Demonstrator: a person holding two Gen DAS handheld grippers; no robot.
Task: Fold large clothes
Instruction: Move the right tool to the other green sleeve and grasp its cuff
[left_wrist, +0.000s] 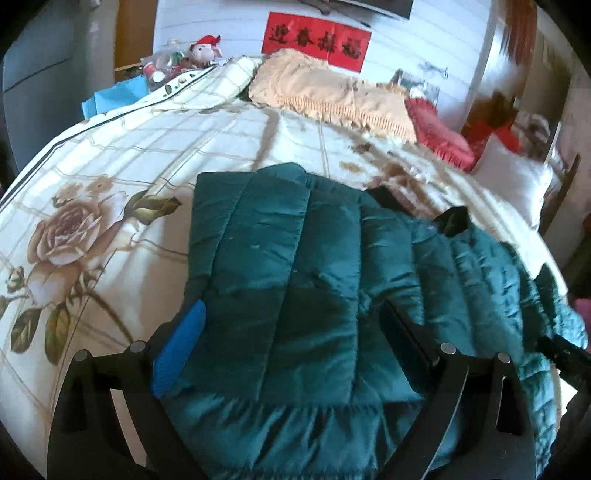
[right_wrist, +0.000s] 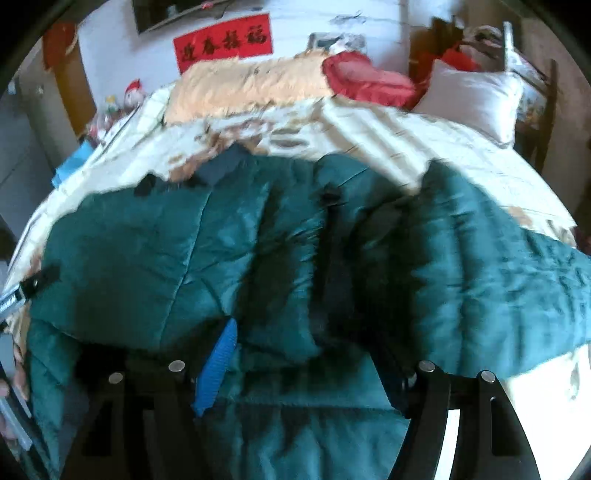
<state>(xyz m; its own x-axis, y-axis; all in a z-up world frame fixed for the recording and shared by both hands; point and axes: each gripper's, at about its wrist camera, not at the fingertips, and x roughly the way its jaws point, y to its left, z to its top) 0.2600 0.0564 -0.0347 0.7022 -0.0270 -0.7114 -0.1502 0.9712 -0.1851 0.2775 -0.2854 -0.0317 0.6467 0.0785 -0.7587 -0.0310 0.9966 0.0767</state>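
Jacket (left_wrist: 295, 258) (teal, quilted) spread on the bed (left_wrist: 129, 166).
Left tongs (left_wrist: 291, 328) gape low in frame; right tongs (right_wrist: 306, 354) also stand open, gripping nothing.

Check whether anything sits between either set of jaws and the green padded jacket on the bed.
Nothing visible does. The left gripper and the right gripper are both right over the green padded jacket, jaws spread with only its fabric between them. The pillows lie far off at the head of the bed.
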